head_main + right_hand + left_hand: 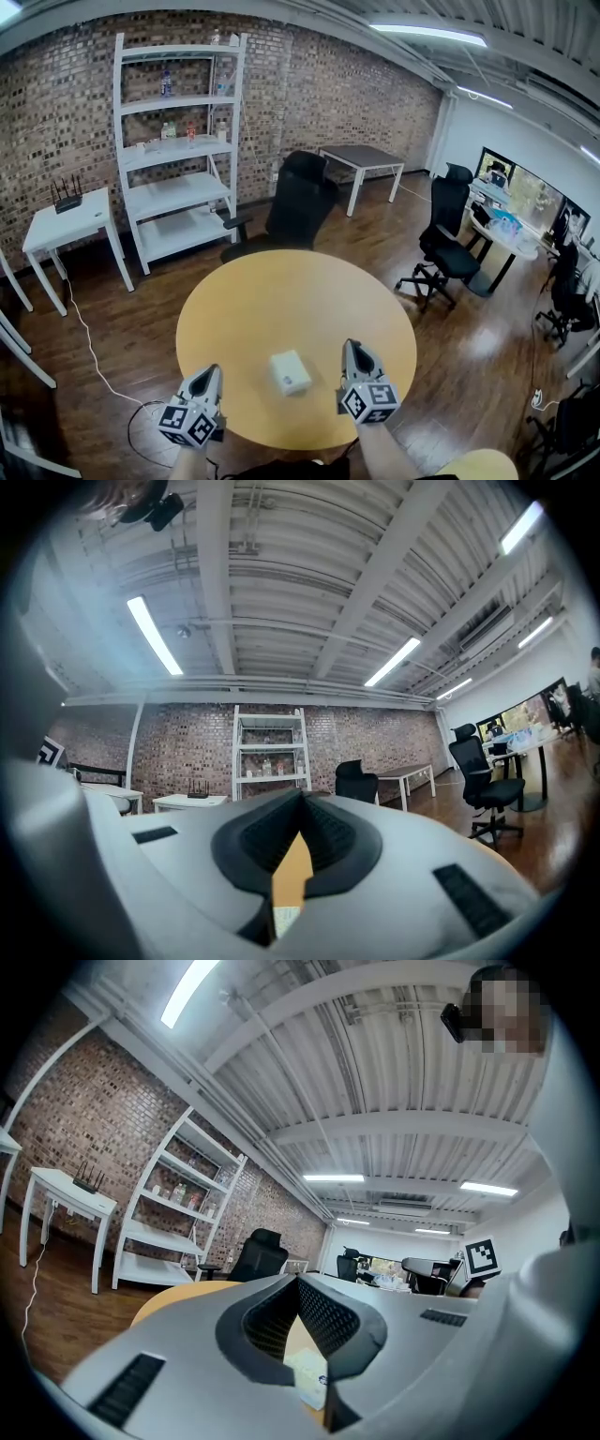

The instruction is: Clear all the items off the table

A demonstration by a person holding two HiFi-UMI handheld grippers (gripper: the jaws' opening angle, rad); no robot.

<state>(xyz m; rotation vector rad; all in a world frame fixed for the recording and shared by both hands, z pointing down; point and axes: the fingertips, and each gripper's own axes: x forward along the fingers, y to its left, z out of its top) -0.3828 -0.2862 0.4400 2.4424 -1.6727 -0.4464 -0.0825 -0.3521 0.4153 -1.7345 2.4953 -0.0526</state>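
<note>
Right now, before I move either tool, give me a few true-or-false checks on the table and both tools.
1. Only one item, a white box, lies on the round table. True.
2. The right tool grips the white box. False: its jaws are together on nothing, and the box lies on the table apart from it.
3. The left tool stands wide open. False: its jaws meet at the tips, with nothing held.
4. The white box lies between the two tools, near the table's close edge. True.
5. A black chair stands at the table's far side. True.
</note>
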